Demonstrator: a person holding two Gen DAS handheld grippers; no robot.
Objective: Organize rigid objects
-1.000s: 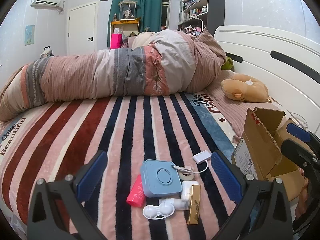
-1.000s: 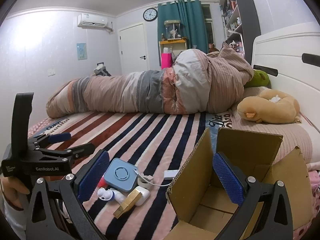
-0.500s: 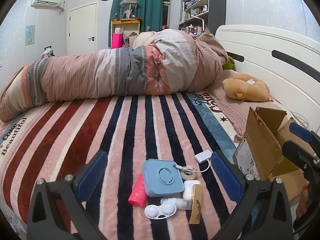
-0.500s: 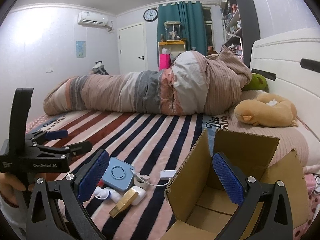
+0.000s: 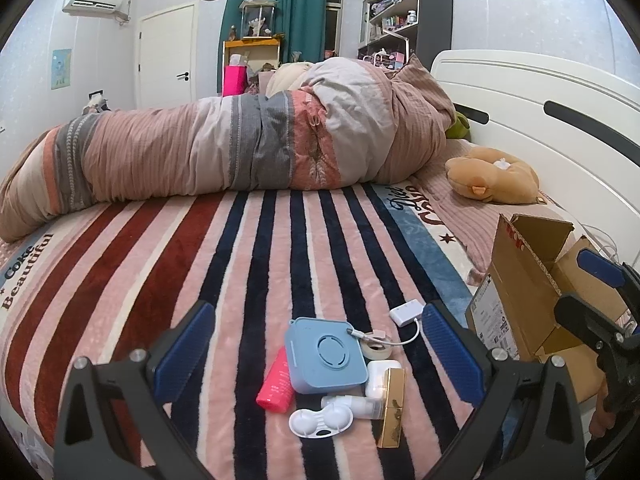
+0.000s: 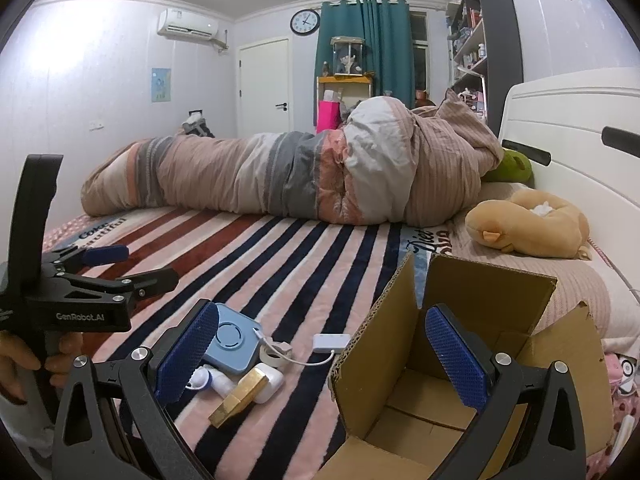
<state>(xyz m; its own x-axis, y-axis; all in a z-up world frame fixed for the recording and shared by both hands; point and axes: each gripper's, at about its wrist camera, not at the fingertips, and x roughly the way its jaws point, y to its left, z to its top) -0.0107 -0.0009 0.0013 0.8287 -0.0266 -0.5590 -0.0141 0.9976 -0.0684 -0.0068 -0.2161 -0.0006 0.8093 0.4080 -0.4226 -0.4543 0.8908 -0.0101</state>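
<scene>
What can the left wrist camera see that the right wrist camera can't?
Only the left wrist view shows the pink tube and the box's white label. Only the right wrist view shows the inside floor of the cardboard box and the green plush. Both show the blue speaker, gold case, white adapter, tan plush and striped blanket.
</scene>
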